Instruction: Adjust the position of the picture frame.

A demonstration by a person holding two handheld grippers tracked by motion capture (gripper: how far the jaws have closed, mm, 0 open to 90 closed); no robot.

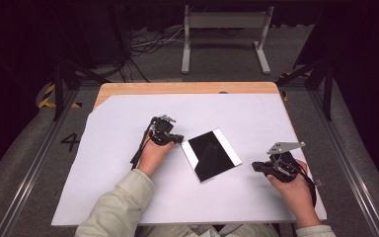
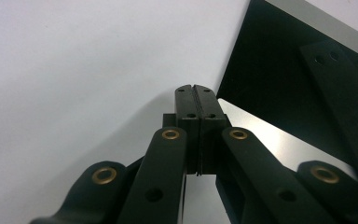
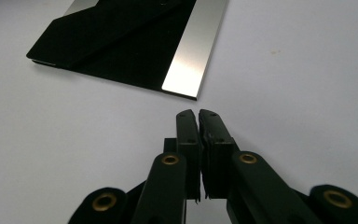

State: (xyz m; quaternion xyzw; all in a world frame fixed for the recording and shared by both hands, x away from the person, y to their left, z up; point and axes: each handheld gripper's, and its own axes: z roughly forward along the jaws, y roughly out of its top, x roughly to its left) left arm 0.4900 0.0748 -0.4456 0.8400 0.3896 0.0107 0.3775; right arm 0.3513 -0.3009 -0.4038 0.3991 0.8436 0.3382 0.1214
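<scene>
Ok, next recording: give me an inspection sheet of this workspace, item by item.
Surface: white sheet laid over a wooden table.
Job's things: one flat black panel with silver strips on two edges, lying flat between the grippers.
Clutter: nothing seen.
Grippers: left gripper shut, tips close beside the panel's corner, holding nothing; right gripper shut, clear of the panel, holding nothing.
Cables: one trails from the left gripper along the hand; loose cables on the floor beyond the table.
Surroundings: grey metal stand behind the table, dark floor, rails on both sides.

Glossy black plate (image 1: 210,154) with brushed-metal edge strips on matt white sheet (image 1: 128,197) over wood tabletop (image 1: 177,88)
</scene>
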